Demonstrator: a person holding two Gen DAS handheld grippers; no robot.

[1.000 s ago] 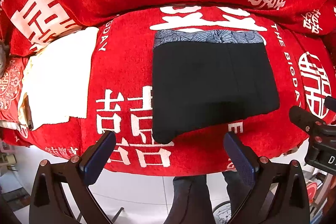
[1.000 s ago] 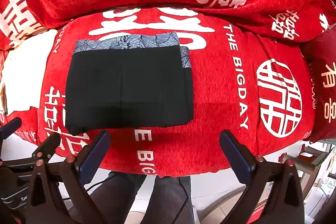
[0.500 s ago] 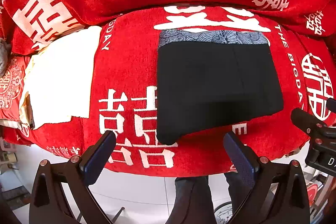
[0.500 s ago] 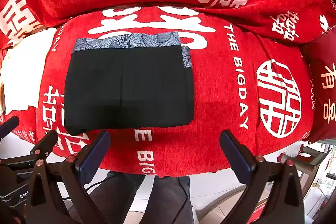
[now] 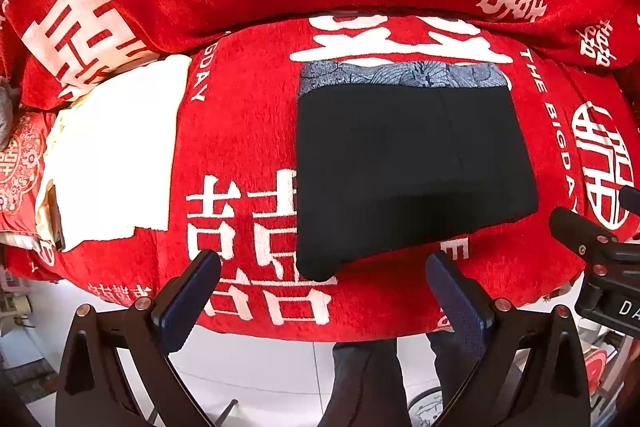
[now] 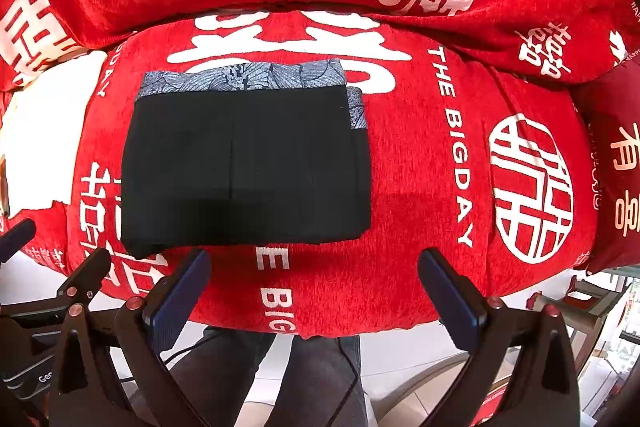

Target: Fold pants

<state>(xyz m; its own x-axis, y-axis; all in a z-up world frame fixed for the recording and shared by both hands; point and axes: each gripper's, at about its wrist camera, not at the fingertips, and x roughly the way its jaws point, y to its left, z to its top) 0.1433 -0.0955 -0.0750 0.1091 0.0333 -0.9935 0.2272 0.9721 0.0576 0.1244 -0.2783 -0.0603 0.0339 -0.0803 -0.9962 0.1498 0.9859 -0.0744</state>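
So the black pants (image 5: 412,171) are folded into a neat rectangle in the middle of the red sofa seat (image 5: 240,131), grey patterned waistband (image 6: 240,77) along the far edge. Both grippers hang out past the front edge of the seat, pointing at it. Left gripper (image 5: 322,291) has its fingers spread wide with nothing between them, same for the right gripper (image 6: 314,287). A white cloth (image 5: 112,151) lies off to the left, well apart from the pants.
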